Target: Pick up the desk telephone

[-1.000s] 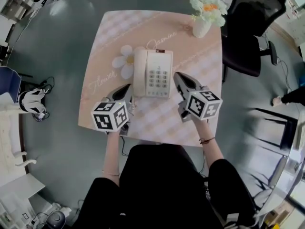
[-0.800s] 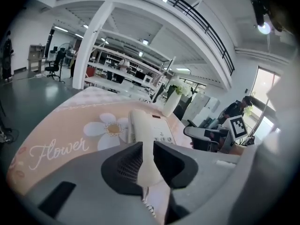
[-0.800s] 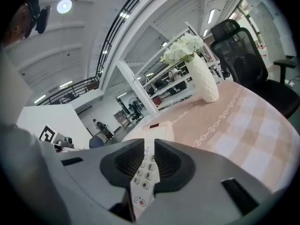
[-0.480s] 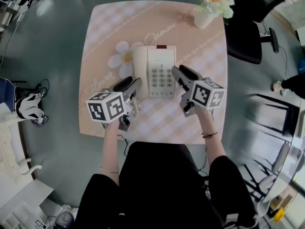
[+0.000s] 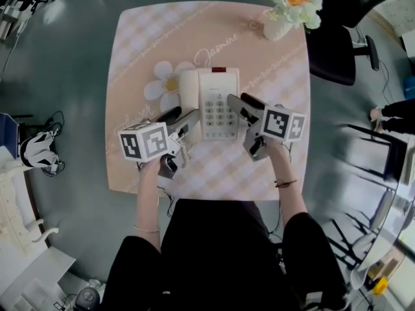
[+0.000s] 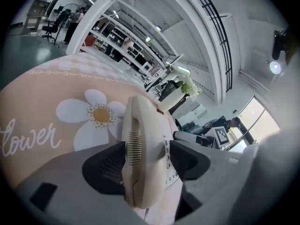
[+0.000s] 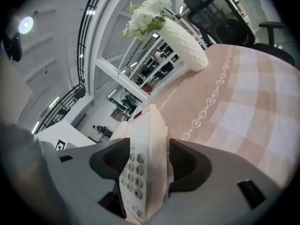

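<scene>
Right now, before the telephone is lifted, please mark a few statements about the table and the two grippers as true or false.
1. The telephone lies on the pink tablecloth. True.
2. The handset is lifted off the telephone. False: it rests on the telephone's left side.
3. The left gripper has the handset between its jaws. True; the jaws have just been opening.
4. The right gripper is shut and empty. False: its jaws have just been opening, around the telephone's keypad edge.
5. The vase of flowers stands at the near left corner. False: far right corner.
</scene>
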Tool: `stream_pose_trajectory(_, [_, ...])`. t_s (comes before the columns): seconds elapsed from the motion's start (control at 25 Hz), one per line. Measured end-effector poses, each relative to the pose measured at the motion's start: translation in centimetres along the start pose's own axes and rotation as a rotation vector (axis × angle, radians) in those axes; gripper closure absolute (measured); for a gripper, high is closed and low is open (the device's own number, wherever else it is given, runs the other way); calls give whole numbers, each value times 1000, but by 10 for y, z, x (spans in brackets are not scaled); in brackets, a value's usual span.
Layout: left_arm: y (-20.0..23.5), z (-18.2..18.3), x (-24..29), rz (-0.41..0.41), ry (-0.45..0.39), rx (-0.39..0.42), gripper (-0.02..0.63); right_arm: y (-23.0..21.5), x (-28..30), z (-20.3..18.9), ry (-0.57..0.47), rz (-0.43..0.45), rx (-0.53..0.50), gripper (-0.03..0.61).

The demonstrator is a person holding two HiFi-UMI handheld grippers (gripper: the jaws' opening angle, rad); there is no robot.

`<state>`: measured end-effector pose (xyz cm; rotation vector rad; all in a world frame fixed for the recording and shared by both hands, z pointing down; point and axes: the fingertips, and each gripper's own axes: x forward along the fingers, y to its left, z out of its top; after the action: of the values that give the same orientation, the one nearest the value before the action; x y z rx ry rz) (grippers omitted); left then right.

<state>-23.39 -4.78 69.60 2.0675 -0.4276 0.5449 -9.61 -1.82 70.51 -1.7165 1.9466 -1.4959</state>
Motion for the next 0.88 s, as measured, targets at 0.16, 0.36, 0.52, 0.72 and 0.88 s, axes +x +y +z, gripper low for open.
stream_pose_trajectory(0.16, [6,0,7,-6,28,-23,320,-4,8,-5,56,3,37,337])
stream_pose_trajectory(0.36, [3,-1,12,-45,62,-52,313,-5,16,-12,123,16,76,330])
stream_pose_trajectory(0.52, [2,-3,15,-82,81,-69,309,-4,21,-18,188,7,71,324])
stream_pose_trajectory(0.72, [2,-3,16,-99,88,-66,302,-1,24,-20,214,31,87,332])
stream_pose_trajectory(0.88, [1,-3,16,-94,84,-61,302,0,24,-20,211,29,79,333])
